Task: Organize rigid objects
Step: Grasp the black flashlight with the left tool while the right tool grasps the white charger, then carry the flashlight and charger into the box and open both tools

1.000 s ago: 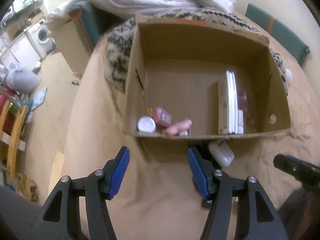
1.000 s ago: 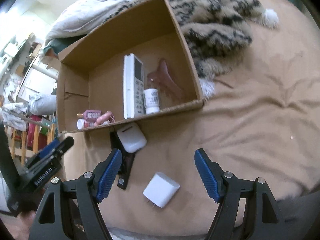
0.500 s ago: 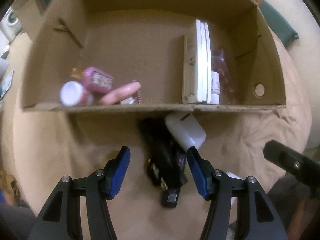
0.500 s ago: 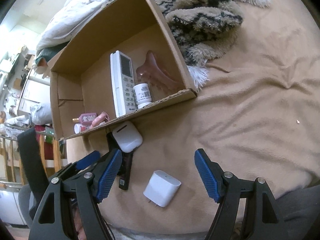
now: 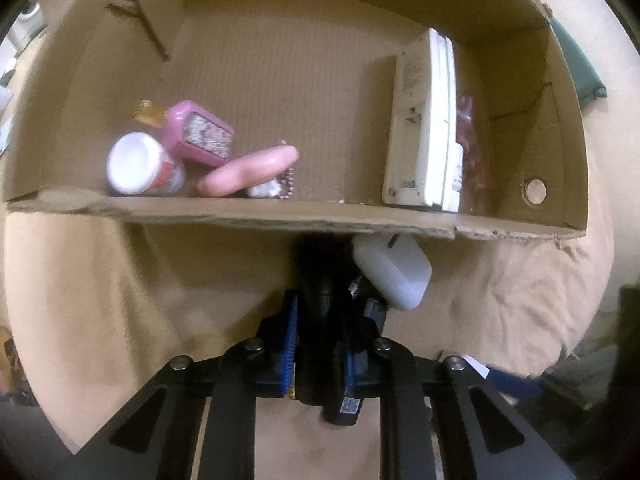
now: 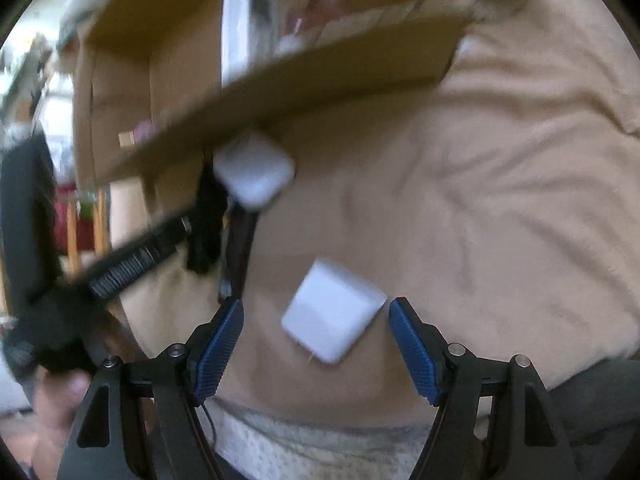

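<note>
My left gripper (image 5: pixel 320 312) is shut on a black device (image 5: pixel 320 280) that lies on the tan bedcover just in front of the cardboard box (image 5: pixel 240 212). A white earbud case (image 5: pixel 394 270) touches the device's right side. My right gripper (image 6: pixel 316 320) is open, with a white charger block (image 6: pixel 334 316) between its fingers on the cover. The left gripper also shows in the right wrist view (image 6: pixel 204 216), on the black device (image 6: pixel 240 236). That view is blurred.
The box holds a white remote (image 5: pixel 424 120), a pink bottle (image 5: pixel 198 136), a white-capped jar (image 5: pixel 140 164), a pink curved item (image 5: pixel 250 170) and a reddish clip (image 5: pixel 472 140). A patterned fur throw lies beyond the box.
My left gripper moved forward and closed on the black device. My right gripper dropped forward so the charger block now sits between its open fingers.
</note>
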`<state>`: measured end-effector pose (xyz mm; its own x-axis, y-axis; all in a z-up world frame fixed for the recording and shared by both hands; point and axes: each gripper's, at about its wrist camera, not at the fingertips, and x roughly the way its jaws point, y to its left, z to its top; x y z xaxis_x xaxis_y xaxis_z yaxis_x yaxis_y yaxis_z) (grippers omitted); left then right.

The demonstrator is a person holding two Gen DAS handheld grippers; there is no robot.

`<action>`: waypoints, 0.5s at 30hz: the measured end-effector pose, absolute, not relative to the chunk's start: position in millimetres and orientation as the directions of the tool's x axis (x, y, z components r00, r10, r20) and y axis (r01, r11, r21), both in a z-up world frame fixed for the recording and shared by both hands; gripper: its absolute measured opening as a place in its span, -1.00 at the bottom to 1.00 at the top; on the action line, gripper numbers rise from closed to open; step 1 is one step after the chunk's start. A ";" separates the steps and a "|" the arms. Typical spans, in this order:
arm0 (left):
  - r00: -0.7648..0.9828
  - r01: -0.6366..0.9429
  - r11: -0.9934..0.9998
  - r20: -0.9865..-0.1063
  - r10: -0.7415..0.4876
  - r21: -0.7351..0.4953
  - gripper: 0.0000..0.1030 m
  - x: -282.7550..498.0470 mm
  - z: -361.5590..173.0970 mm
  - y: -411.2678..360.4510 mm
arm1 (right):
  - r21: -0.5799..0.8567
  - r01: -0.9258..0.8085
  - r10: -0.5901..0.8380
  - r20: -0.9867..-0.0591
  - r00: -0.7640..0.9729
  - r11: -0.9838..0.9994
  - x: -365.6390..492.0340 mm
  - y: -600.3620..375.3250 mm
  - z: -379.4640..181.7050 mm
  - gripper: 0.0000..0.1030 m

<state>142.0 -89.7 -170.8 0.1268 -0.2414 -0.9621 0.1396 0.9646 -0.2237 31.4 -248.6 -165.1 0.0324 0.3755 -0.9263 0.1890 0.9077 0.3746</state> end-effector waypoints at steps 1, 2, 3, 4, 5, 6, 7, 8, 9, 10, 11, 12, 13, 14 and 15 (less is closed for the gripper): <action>0.135 0.131 0.967 -0.963 -0.234 -0.217 -0.67 141.6 -169.5 -85.1 | 0.356 0.179 0.358 -0.934 0.024 0.917 30.8 -244.8 -167.3 0.54; 0.145 0.121 0.971 -0.964 -0.221 -0.204 -0.67 140.6 -166.9 -80.0 | 0.345 0.177 0.347 -0.938 0.021 0.922 30.9 -242.1 -169.0 0.54; 0.153 0.107 0.976 -0.967 -0.205 -0.190 -0.67 142.1 -166.6 -66.3 | 0.335 0.178 0.337 -0.941 0.018 0.925 31.7 -240.2 -171.2 0.54; 0.158 0.089 0.980 -0.969 -0.189 -0.176 -0.67 141.7 -165.4 -59.3 | 0.327 0.180 0.330 -0.944 0.014 0.928 32.6 -239.0 -173.8 0.54; 0.159 0.073 0.984 -0.972 -0.174 -0.164 -0.67 140.5 -164.9 -53.2 | 0.320 0.179 0.323 -0.946 0.013 0.930 33.4 -238.2 -175.6 0.54; 0.159 0.062 0.986 -0.974 -0.160 -0.152 -0.67 139.7 -164.5 -48.1 | 0.311 0.174 0.313 -0.950 0.015 0.934 34.4 -236.0 -176.3 0.54; 0.162 0.050 0.989 -0.976 -0.143 -0.137 -0.67 139.3 -163.9 -43.5 | 0.296 0.156 0.297 -0.955 0.018 0.942 35.5 -232.8 -175.9 0.52; 0.166 0.042 0.992 -0.978 -0.128 -0.123 -0.67 138.1 -162.7 -38.3 | 0.275 0.127 0.274 -0.961 0.026 0.953 36.3 -228.1 -174.4 0.42; 0.167 0.038 0.993 -0.979 -0.118 -0.113 -0.67 135.9 -161.6 -35.4 | 0.238 0.080 0.235 -0.971 0.038 0.968 37.5 -222.4 -171.5 -0.01; 0.169 0.034 0.994 -0.979 -0.110 -0.106 -0.67 135.0 -160.8 -32.6 | 0.225 0.051 0.222 -0.974 0.047 0.973 38.7 -218.5 -169.7 -0.10; 0.173 0.032 0.994 -0.979 -0.105 -0.101 -0.67 133.5 -159.9 -31.1 | 0.220 0.037 0.218 -0.974 0.052 0.975 39.0 -215.7 -169.1 -0.12; 0.176 0.031 0.994 -0.979 -0.105 -0.101 -0.67 133.2 -159.3 -30.7 | 0.212 0.021 0.211 -0.976 0.055 0.977 39.6 -213.3 -168.7 -0.13; 0.179 0.028 0.994 -0.978 -0.106 -0.103 -0.67 132.4 -158.8 -29.3 | 0.204 0.009 0.203 -0.977 0.064 0.979 39.6 -211.4 -167.5 -0.13; 0.182 0.024 0.994 -0.977 -0.107 -0.104 -0.67 131.0 -158.7 -23.6 | 0.201 0.002 0.200 -0.977 0.071 0.980 39.8 -209.8 -165.6 -0.13; 0.185 0.022 0.994 -0.977 -0.106 -0.104 -0.67 129.8 -157.8 -21.2 | 0.199 -0.009 0.199 -0.977 0.082 0.980 39.1 -208.1 -162.8 -0.13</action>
